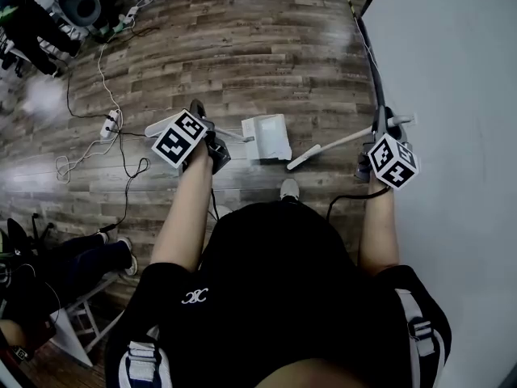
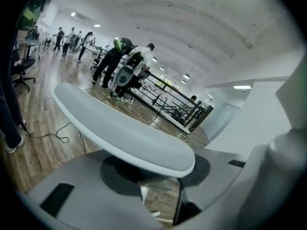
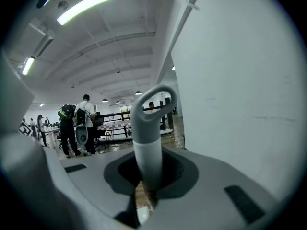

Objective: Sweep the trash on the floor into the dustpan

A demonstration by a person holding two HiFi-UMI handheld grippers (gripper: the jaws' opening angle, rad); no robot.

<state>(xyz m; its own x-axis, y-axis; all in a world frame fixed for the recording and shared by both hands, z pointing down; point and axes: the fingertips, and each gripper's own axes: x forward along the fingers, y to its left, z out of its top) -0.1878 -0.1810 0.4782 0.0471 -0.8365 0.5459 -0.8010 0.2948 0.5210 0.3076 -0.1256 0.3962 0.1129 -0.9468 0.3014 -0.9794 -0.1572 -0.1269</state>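
Dustpan (image 1: 266, 137), white, on wood floor (image 1: 242, 55). Left gripper (image 1: 216, 147) clamped on its flat handle (image 2: 124, 133); right gripper (image 1: 378, 132) clamped on loop-ended broom handle (image 3: 147, 152).

the broom handle (image 3: 146, 147) sinks out of sight inside the right gripper (image 3: 147, 178), the dustpan handle (image 2: 120, 128) inside the left gripper (image 2: 153, 174); trash on the floor (image 1: 242, 47) is too small to pick out.

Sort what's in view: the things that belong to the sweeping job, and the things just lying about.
For the job:
- dustpan, its handle clamped in the left gripper
- brush handle, clamped in the right gripper
- trash: none clearly visible

Lying about:
- power strip
- black equipment
- seated person's legs
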